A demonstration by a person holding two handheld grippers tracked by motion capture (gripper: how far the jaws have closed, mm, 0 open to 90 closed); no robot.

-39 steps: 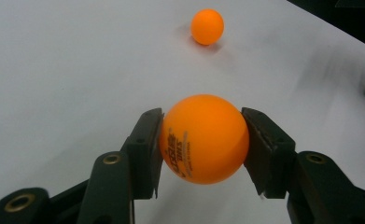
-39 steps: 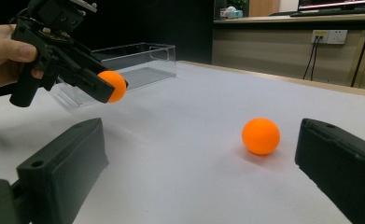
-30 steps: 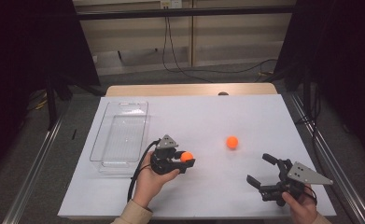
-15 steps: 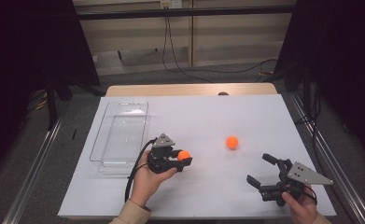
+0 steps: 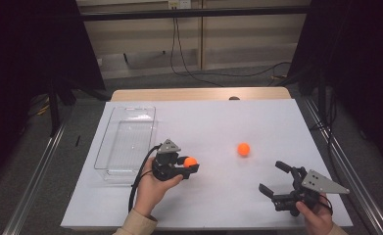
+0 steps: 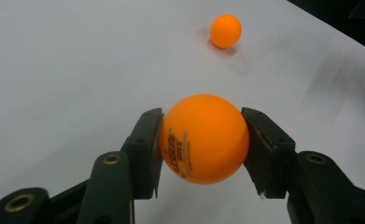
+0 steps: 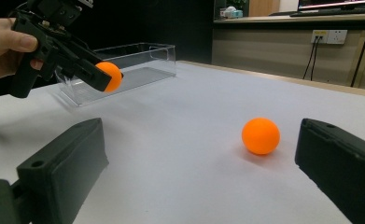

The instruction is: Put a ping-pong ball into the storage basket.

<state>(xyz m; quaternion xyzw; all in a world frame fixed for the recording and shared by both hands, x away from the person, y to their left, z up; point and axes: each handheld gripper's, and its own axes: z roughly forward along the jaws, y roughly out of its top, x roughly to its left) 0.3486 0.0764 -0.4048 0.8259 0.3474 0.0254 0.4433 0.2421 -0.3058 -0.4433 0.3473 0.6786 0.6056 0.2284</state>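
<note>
My left gripper (image 5: 189, 165) is shut on an orange ping-pong ball (image 6: 203, 138), held a little above the white table just right of the clear plastic bin (image 5: 125, 141). The same held ball (image 7: 110, 75) appears at the upper left of the right gripper view. A second orange ball (image 5: 243, 149) lies loose on the table, right of centre; it is also the far ball (image 6: 225, 31) in the left gripper view. My right gripper (image 5: 273, 177) stands open near the front right, its jaws wide apart, with the loose ball (image 7: 261, 135) ahead of them and apart.
The clear bin (image 7: 124, 70) sits empty at the table's left. The white table sheet (image 5: 218, 122) ends at a wooden edge at the back. Cables hang down the wall behind. Metal rails run along both sides of the table.
My left gripper, with the orange ball in it, has shifted slightly left toward the bin and lifted a little. The right gripper and the loose ball have stayed put.
</note>
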